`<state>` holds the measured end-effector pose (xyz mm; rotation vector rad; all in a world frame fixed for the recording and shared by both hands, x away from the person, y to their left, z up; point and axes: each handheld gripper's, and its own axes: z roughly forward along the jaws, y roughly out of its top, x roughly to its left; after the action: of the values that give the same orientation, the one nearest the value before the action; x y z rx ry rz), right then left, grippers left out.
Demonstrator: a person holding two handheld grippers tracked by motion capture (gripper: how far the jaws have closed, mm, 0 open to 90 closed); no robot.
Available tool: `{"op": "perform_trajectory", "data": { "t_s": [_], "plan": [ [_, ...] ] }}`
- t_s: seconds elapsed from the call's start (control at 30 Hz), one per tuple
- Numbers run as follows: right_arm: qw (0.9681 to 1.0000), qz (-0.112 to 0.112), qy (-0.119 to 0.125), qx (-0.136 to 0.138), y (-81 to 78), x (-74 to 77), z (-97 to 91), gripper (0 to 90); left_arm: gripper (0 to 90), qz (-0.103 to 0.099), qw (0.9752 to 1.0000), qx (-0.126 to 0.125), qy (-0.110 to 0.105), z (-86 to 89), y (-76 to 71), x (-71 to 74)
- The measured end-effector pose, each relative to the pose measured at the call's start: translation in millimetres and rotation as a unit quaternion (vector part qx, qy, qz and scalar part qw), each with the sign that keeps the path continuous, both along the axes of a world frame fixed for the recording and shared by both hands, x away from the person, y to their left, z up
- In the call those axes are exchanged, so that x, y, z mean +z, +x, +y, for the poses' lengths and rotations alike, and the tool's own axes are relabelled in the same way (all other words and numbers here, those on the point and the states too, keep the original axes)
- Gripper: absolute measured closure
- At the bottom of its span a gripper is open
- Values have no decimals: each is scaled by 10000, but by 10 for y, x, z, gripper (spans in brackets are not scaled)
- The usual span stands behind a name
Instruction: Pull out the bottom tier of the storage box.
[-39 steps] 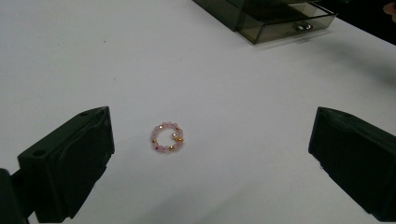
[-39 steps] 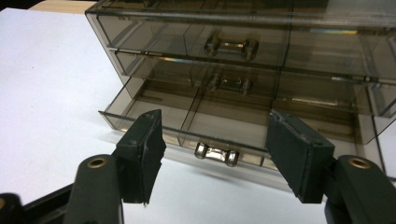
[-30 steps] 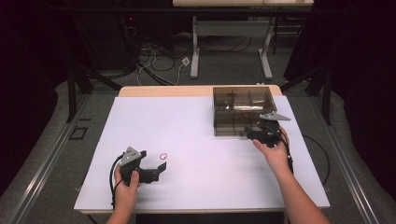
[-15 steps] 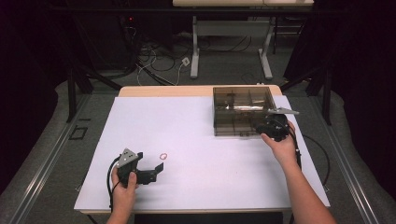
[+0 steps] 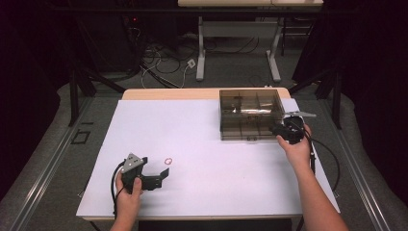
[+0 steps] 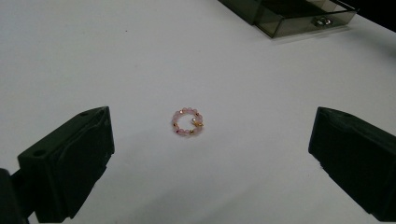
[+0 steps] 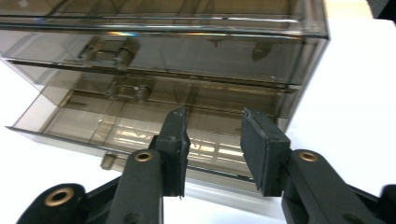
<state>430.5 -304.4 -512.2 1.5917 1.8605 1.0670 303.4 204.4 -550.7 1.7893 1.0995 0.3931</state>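
The pink bead ring (image 6: 187,122) is seen lying flat on the white surface (image 5: 202,130), dead centre between the spread fingers (image 6: 70,163) of the left gripper (image 5: 155,177). In the left gripper view it sits slightly ahead of the fingertips, untouched, with open surface on either side of it. Being a small round loop, it offers no long axis to be lined up with; a pinch across it from any side would, it is judged, serve equally well.

From the high view the ring (image 5: 168,160) is found just beyond the left gripper and well apart from the right gripper (image 5: 281,131), so the left hand (image 5: 129,195) is plainly the nearer one for the pick-up.

Across the surface, the right gripper is held at the near right corner of the smoked plastic drawer box (image 5: 250,113). Its fingers (image 7: 175,149) have just been closing and are seen partly drawn together with a gap left between them; no thing is pinched. In the right gripper view the bottom drawer (image 7: 116,128) is seen pulled partly out, its front edge lying just past the fingertips.

The coming move is judged to turn on a short forward and downward reach by the left gripper, so that the ring is brought level between the fingers before they are pressed together.
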Motion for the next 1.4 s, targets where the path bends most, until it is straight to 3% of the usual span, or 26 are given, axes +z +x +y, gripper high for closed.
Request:
{"op": "perform_trajectory", "data": {
  "t_s": [0.33, 0.8, 1.1, 1.4],
  "plan": [
    [9996, 98, -14, -272, 70, -82, -125, 705, 1, 3, 10000, 20, -8, 10, 5, -4],
    [9987, 243, -47, -436, 123, -175, -211, 797, 1, -10, 10000, 25, 8, 13, 2, 2],
    [9984, 336, 1, -461, 152, -231, -235, 803, 1, -3, 10000, 22, 8, 13, -3, 5],
    [9980, 375, -157, -487, 179, -303, -205, 808, 1, -7, 10000, 23, 3, 15, -3, 6]
  ]
}}
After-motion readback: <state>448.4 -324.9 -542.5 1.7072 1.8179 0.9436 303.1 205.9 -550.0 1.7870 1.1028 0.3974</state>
